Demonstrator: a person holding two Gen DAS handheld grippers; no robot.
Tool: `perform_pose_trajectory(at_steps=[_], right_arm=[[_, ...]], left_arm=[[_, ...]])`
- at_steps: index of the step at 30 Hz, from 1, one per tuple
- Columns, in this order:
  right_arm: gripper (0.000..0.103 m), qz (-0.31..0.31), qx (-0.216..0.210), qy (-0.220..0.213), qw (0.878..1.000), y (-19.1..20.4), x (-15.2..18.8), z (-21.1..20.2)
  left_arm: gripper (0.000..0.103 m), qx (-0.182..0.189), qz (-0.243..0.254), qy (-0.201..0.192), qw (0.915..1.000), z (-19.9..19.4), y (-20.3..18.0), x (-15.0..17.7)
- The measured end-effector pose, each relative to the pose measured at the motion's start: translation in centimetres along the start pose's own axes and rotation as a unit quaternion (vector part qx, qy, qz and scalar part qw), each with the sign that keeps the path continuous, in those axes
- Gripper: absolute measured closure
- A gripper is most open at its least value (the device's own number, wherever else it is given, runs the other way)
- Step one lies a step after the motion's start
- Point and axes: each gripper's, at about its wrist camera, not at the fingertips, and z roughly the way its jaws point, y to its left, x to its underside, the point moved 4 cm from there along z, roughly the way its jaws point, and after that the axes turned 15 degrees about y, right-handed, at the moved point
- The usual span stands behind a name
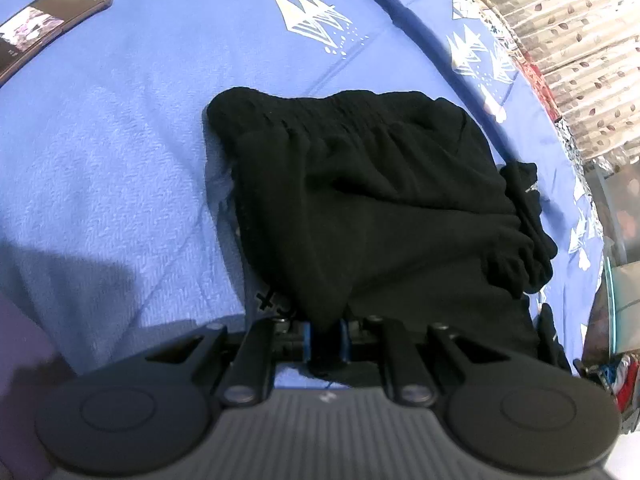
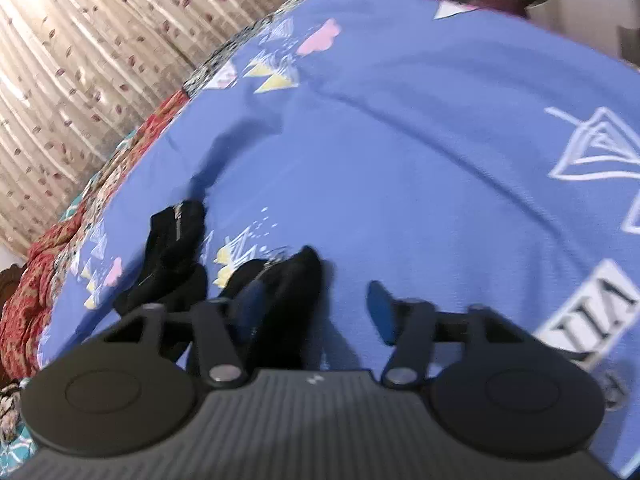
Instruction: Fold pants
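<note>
The black pants (image 1: 380, 200) lie bunched and partly folded on the blue bedsheet (image 1: 120, 160). My left gripper (image 1: 326, 338) is shut on the near edge of the pants, with black cloth pinched between its blue pads. In the right wrist view, parts of the black pants (image 2: 172, 252) lie at the lower left. My right gripper (image 2: 316, 312) is open just above the sheet (image 2: 400, 140). Its left finger lies against a black fold of the pants (image 2: 296, 280). Its right pad (image 2: 380, 308) is bare. This view is blurred.
A phone (image 1: 44, 28) lies on the sheet at the far left. A patterned curtain (image 1: 580, 40) hangs past the bed's edge, also in the right wrist view (image 2: 80, 60). A red patterned cloth (image 2: 60, 248) lies along the bed's edge.
</note>
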Motion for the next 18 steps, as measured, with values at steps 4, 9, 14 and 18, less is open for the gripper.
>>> perform_pose_trajectory(at_steps=[4,9,14,18], right_arm=[[0.095,0.010,0.012,0.110,0.994,1.0,-0.5,4.3],[0.097,0.045,-0.019,-0.072,0.996,0.6,-3.8,-5.6],[0.097,0.073,0.029,-0.217,0.973,-4.3,-3.9,-16.8],[0.096,0.088,0.093,-0.220,0.967,-8.1,-0.9,-18.5]], left_arm=[[0.092,0.001,0.002,-0.006,1.0000,-0.5,-0.2,0.1],[0.092,0.012,0.010,-0.018,0.9997,-1.9,-0.6,0.6],[0.092,0.046,0.020,-0.002,0.9987,-2.5,-0.6,2.1],[0.092,0.034,0.043,0.013,0.9984,-1.9,-1.4,3.9]])
